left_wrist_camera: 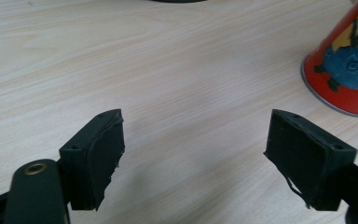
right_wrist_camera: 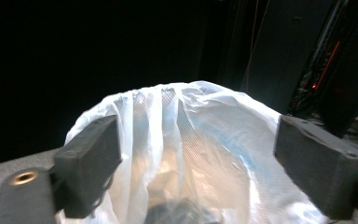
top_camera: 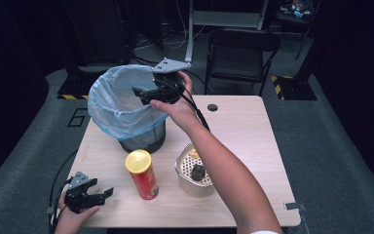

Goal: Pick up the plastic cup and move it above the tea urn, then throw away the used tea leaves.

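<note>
The right gripper (top_camera: 143, 92), black jaws spread and empty, hangs over the thin crinkled plastic liner (top_camera: 108, 105) of the round bin (top_camera: 143, 141) at the bench's far left, while the left gripper (top_camera: 100, 195), also spread, rests near the near left corner beside a red cylindrical can (top_camera: 142, 174).

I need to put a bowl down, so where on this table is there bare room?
The right half of the table, beyond the metal pot out to the right edge, is bare. So is the front-left strip between the red chip can and the left hand-held gripper. The middle, from bin to can to pot, is crowded.

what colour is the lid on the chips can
Yellow: the chips can is red with a yellow lid, clearest in the high view.
</note>
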